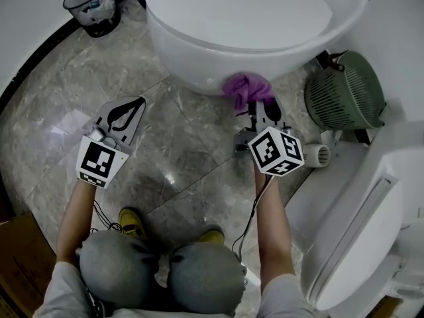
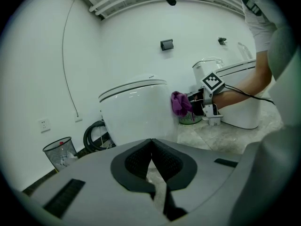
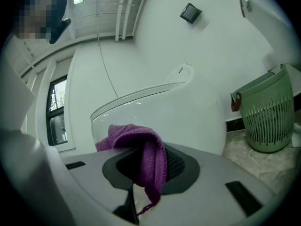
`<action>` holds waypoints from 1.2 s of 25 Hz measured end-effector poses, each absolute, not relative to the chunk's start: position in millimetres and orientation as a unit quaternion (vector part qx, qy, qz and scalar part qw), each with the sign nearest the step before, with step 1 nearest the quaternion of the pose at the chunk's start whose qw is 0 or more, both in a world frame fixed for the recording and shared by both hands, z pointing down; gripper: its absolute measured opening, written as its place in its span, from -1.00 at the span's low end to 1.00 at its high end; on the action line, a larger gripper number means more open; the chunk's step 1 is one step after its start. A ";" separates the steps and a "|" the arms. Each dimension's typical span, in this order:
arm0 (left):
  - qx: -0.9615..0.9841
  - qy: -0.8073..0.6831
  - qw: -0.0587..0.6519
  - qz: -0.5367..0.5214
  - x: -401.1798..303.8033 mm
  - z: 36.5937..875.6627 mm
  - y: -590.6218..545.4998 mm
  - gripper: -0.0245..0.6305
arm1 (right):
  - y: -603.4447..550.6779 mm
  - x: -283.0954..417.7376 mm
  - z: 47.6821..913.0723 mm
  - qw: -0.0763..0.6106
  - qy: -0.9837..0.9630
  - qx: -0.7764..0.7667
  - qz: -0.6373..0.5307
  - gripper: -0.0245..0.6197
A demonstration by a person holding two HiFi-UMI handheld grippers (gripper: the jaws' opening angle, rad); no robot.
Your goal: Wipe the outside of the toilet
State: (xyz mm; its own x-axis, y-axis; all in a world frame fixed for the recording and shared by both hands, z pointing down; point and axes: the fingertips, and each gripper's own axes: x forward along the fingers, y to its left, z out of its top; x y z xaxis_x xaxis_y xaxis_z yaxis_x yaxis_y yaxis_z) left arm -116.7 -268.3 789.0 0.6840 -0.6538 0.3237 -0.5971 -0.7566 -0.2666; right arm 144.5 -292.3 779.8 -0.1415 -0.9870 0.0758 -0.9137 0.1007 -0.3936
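Note:
A white toilet (image 1: 218,32) with its lid down fills the top of the head view; its bowl (image 3: 178,121) and side (image 2: 136,112) show in both gripper views. My right gripper (image 1: 260,108) is shut on a purple cloth (image 1: 246,89) and holds it against the lower front of the bowl. The cloth (image 3: 141,149) drapes over the jaws in the right gripper view and shows as a purple wad (image 2: 180,102) in the left gripper view. My left gripper (image 1: 123,116) hangs over the marble floor, left of the bowl, shut and empty (image 2: 151,147).
A green slatted basket (image 1: 348,91) stands right of the bowl, also in the right gripper view (image 3: 268,112). A second white toilet (image 1: 358,224) is at lower right. A black wire bin (image 1: 94,5) and a coiled black hose (image 2: 94,135) sit by the wall.

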 end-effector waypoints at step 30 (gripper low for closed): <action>-0.910 0.358 0.063 -0.200 -135.1 793.1 -266.0 -0.87 | -257.0 58.8 818.3 -0.028 0.801 -0.580 -0.148 -0.64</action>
State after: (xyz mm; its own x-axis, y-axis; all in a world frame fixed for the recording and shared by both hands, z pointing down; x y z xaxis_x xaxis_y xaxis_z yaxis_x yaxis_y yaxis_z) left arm -135.1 -266.0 793.1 0.6637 -0.6763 0.3196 -0.6258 -0.7360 -0.2581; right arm 58.8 -257.0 818.3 -0.3254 -0.9205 0.2163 -0.9371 0.2834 -0.2038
